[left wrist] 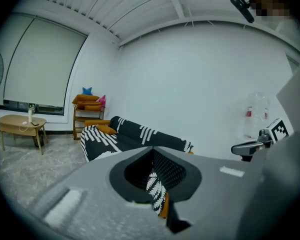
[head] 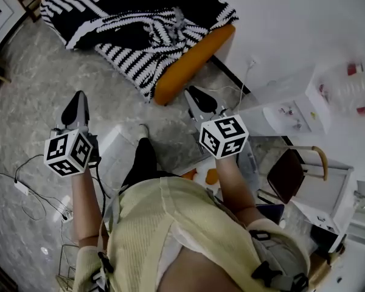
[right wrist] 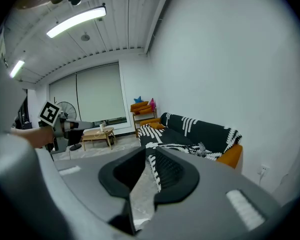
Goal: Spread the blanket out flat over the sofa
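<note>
The black-and-white patterned blanket [head: 140, 23] lies bunched and creased over the orange sofa [head: 194, 59] at the top of the head view, one corner hanging over the seat's front. Both grippers are held over the floor, well short of the sofa. My left gripper [head: 76, 109] has its tips together with nothing in them. My right gripper [head: 201, 100] stands slightly open and empty; floor shows through its gap. The left gripper view has the blanket [left wrist: 140, 134] ahead beyond the jaws. In the right gripper view the blanket [right wrist: 200, 126] covers the sofa [right wrist: 232, 156] against the wall.
A white cabinet [head: 292, 102] and a chair [head: 289, 172] stand to the right. Cables [head: 24, 190] trail over the marble floor at the left. A low wooden table [left wrist: 20, 124], a shelf with orange cushions [left wrist: 90, 109] and a fan [right wrist: 65, 109] stand by the window.
</note>
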Available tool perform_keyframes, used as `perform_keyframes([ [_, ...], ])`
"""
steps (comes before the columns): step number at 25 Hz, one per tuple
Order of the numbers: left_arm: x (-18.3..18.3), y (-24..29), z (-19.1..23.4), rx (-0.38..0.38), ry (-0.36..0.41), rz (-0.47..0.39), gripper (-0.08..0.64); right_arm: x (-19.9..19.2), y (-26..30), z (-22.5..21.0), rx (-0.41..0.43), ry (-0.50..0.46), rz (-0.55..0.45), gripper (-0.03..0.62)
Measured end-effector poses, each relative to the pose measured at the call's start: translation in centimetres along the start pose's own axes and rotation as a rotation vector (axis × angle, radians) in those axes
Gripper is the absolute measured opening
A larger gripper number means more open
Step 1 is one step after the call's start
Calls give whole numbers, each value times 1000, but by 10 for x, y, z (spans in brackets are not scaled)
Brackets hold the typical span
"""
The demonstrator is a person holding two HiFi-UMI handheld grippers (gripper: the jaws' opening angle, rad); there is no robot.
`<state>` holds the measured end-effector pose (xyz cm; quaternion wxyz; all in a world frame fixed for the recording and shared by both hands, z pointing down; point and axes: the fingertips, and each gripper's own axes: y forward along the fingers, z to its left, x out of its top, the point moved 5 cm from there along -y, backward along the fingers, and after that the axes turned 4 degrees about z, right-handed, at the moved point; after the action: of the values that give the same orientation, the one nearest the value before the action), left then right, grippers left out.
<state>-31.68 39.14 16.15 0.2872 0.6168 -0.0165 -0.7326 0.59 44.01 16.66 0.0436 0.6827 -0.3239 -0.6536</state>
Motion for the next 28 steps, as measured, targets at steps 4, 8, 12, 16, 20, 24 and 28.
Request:
perform_keyframes([
  [4, 15, 41, 13, -5, -13, -4, 3, 17, 29, -15, -4, -2, 17, 95],
  [8, 26, 83, 28, -22, -16, 10, 3, 35, 63, -31, -16, 3, 36, 116],
  [12, 36, 125, 48, -26, -20, 21, 18, 51, 100, -47, -29, 4, 52, 132],
  [16, 46, 162, 63, -41, -23, 25, 28, 64, 136, -64, -42, 23, 68, 147],
  [20, 52, 192, 74, -58, -23, 32, 41, 76, 171, -82, -62, 41, 70, 161],
  [24, 53, 213, 79, -52, -35, 40, 50, 84, 197, -101, -60, 54, 80, 164],
  [28, 59, 237, 79, -25, -33, 34, 59, 92, 230, -129, -43, 59, 90, 171],
])
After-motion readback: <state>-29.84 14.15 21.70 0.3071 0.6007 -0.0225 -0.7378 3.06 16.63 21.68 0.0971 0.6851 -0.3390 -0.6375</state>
